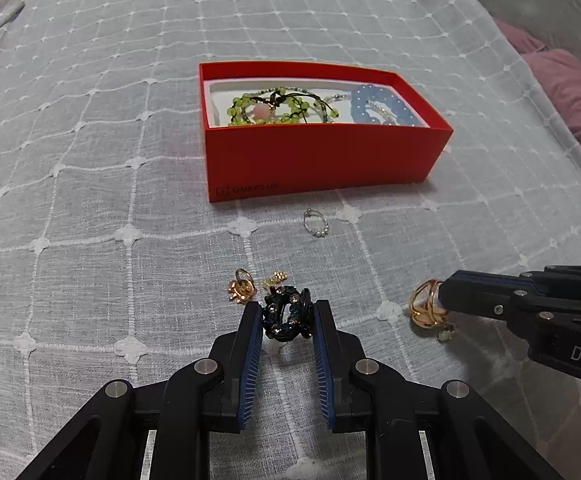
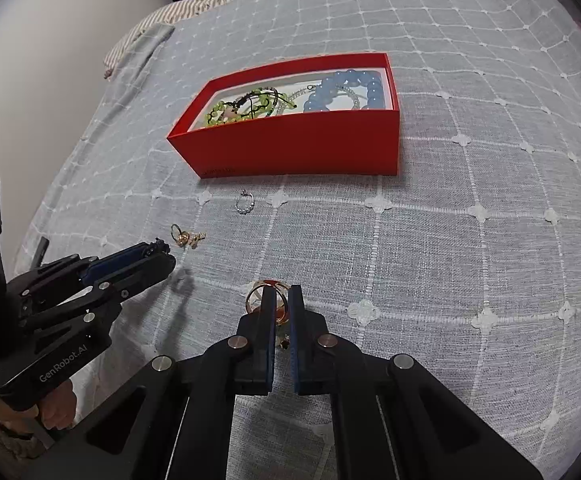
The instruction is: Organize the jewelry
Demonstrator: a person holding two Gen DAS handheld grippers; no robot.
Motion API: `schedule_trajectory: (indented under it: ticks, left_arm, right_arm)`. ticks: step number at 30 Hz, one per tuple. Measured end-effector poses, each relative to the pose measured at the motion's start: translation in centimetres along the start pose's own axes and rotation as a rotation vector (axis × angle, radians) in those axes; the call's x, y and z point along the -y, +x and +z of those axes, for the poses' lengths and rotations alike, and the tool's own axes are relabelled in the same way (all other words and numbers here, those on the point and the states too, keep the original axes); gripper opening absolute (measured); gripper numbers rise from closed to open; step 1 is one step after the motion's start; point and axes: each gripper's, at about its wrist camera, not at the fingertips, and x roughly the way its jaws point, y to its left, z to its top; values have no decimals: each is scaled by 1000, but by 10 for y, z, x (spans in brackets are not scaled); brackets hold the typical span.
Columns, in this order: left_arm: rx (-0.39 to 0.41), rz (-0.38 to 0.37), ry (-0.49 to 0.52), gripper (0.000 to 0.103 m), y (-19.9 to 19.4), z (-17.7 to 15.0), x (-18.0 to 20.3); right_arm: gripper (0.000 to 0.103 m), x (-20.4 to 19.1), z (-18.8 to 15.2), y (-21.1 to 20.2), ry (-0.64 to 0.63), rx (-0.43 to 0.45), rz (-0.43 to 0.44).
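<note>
We have both tools down on the grey quilted bedspread [image 1: 90, 160], each working its own piece so two items can go to the box in one trip. Our left gripper [image 1: 286, 316] has its blue-padded fingers [image 1: 250, 344] closed in on either side of the black, stone-studded chunky ring [image 1: 286, 314]; the pads appear to touch it, so we judge it pinched, though it lies low enough that it may yet rest on the cloth. Our right gripper [image 2: 281, 304] has its fingers drawn close together around the wide gold band ring [image 2: 256, 298], which stands on edge with one side of the hoop between the pads. That upright pose gives the narrow jaws something to bite; a flat-lying band would be harder to catch on soft fabric.

Just beyond the black ring, to the left, lie the small gold flower-shaped earrings [image 1: 242, 288], not yet touched. Farther off, near the front wall of the box, is a thin silver hoop with tiny beads [image 1: 315, 222]. A little pale green stud [image 1: 446, 334] sits beside the gold band.

The open red cardboard box [image 1: 322, 160] stands at the far middle of the bed and already holds the green beaded bracelet [image 1: 266, 108] on its left and the blue beaded bracelet [image 1: 382, 106] on its right, so the large pieces look sorted and the small ones remain.

Lifting should be slow: a ring held by its edge can twist out of the pads.
</note>
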Motion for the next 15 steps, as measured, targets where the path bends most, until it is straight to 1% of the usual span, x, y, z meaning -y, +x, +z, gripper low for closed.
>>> schedule_trajectory:
  ticks: [4, 5, 6, 7, 8, 9, 12, 15]
  left_arm:
    - [4, -7, -6, 19, -3, 1, -2]
    - [5, -9, -8, 19, -4, 1, -2]
    - [6, -11, -9, 19, -5, 1, -2]
    - [8, -12, -9, 19, -5, 0, -2]
    - [8, -12, -9, 19, -6, 0, -2]
    - [9, -12, -9, 20, -7, 0, -3]
    - [7, -9, -11, 20, -7, 0, -4]
    - [5, -8, -15, 20, -6, 0, -4]
  right_arm:
    - [8, -2, 2, -7, -2, 50, 5]
    - [15, -2, 3, -7, 3, 57, -6]
    - [36, -1, 3, -8, 9, 61, -12]
    - [48, 0, 3, -9, 18, 63, -18]
    - [68, 1, 3, -9, 24, 70, -24]
    - [72, 0, 4, -9, 23, 79, -29]
    - [72, -5, 3, -8, -3, 69, -25]
    - [72, -8, 1, -2, -29, 51, -49]
